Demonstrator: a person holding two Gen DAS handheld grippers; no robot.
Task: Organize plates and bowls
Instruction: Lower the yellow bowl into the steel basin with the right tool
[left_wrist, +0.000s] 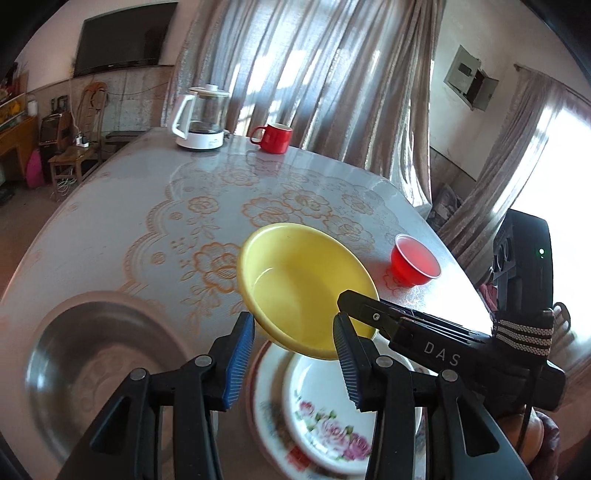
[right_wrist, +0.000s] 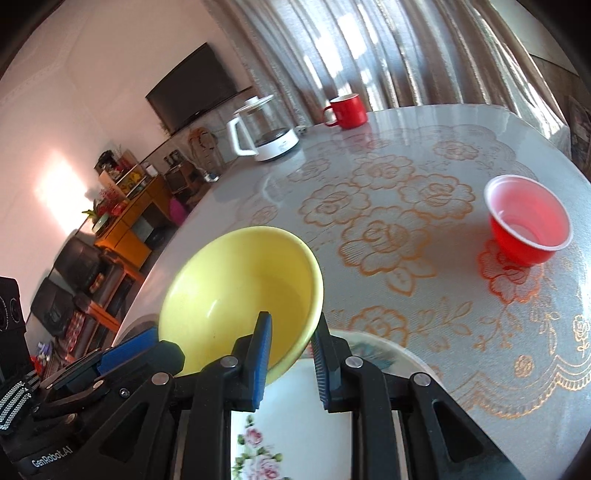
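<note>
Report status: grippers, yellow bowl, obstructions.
Right gripper shut on yellow bowl rim, bowl tilted over floral plate. Left gripper open near the bowl. Steel basin to one side; nothing blocking.

The tabletop (left_wrist: 110, 206), grey with orange lace-pattern roses, carries a steel basin (left_wrist: 92, 373) at 8 o'clock, stacked floral plates (left_wrist: 314, 424) at 6, a red cup (left_wrist: 415, 265) at 3, and a kettle (left_wrist: 201, 118) and red mug (left_wrist: 273, 137) near 12.
</note>
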